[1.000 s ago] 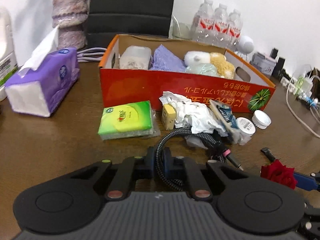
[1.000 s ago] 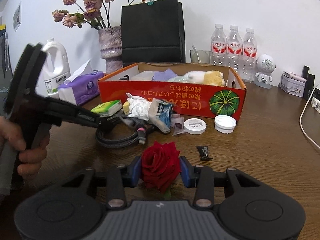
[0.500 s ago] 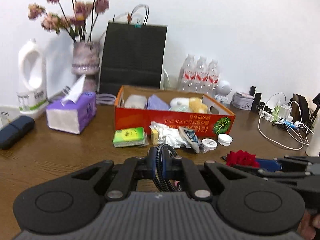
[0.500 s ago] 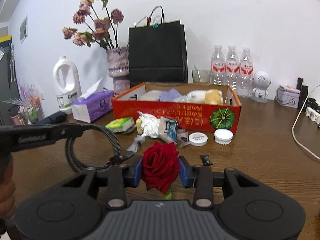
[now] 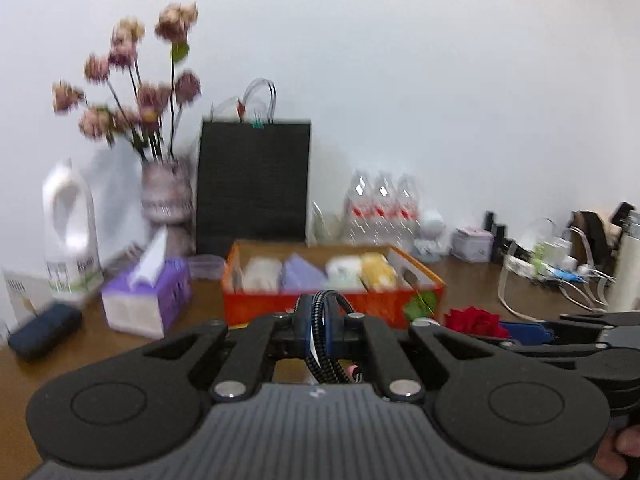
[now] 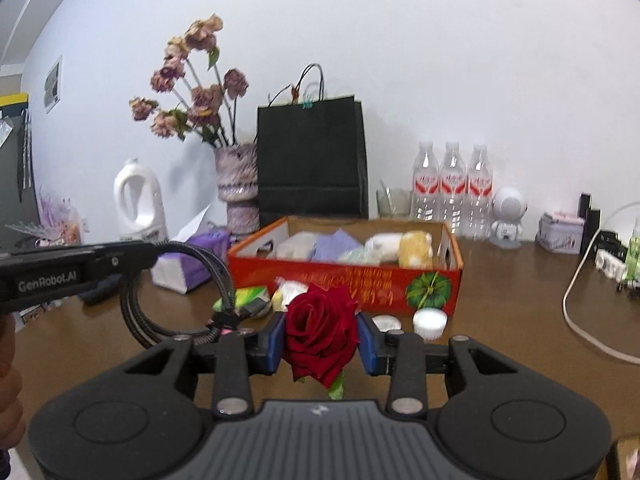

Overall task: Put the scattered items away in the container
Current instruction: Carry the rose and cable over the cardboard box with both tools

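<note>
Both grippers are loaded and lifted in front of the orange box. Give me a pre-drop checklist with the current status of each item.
1. Left gripper shut on braided cable: ok.
2. Right gripper shut on red rose: ok.
3. Cable coil off the table: ok, it hangs free.
4. Orange box open on top: ok.
5. Free room inside the box: cannot tell, much is filled.
6. Grippers over the box: not ok, both short of it.

Even indoor light is falling; fisheye is bending edges; motion blur is smearing the flowers (image 5: pixel 132 92) in the left view.
</note>
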`<state>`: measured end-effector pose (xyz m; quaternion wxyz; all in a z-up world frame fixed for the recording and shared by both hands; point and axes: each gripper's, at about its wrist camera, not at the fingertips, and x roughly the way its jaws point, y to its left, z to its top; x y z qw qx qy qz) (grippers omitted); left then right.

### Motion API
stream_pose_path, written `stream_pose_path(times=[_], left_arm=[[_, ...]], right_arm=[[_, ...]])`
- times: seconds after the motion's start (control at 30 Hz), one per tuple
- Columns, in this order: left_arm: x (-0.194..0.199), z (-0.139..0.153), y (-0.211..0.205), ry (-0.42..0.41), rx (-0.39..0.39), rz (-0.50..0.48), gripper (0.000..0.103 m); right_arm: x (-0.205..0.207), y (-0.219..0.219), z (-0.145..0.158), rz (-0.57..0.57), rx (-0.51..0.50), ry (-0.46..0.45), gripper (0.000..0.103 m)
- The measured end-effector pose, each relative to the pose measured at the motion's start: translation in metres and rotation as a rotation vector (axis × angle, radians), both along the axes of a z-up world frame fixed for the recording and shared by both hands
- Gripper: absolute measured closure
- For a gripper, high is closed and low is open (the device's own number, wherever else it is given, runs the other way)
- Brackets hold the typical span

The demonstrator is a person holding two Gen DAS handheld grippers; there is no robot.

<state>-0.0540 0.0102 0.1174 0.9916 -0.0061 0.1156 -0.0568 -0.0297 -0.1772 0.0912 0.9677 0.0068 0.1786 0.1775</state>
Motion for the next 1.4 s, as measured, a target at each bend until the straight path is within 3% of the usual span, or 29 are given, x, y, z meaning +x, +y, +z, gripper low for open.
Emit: stream_pose_path(times=[0.53, 0.77, 0.9, 1.03, 1.23, 1.4], left_arm=[[0.151, 0.033, -0.003, -0.006, 0.021, -0.018, 0.096], [0.215, 0.025, 0.008, 0.065, -0.026, -0.029, 0.097], [0.264, 0.004, 0.019, 0.207, -0.045, -0.028, 0.097], [0.300, -0.017, 0.029, 0.387, -0.051, -0.004, 0.097], [0.343, -0.033, 0.043, 0.591, 0.022, 0.012, 0.097], [0.375, -0.053, 0.045, 0.784, 0.058, 0.021, 0.095]], right_arm=[[0.150, 0.004, 0.038, -0.034, -0.004, -0.003, 0.067], [0.216, 0.000, 0.039, -0.024, 0.030, 0.062, 0.067], [0.257, 0.000, 0.029, -0.036, 0.006, 0.169, 0.067], [0.305, -0.007, 0.010, -0.004, 0.061, 0.375, 0.068], [0.359, -0.013, -0.018, -0.023, -0.032, 0.659, 0.069], [0.378, -0.001, -0.036, -0.038, -0.131, 0.812, 0.069]])
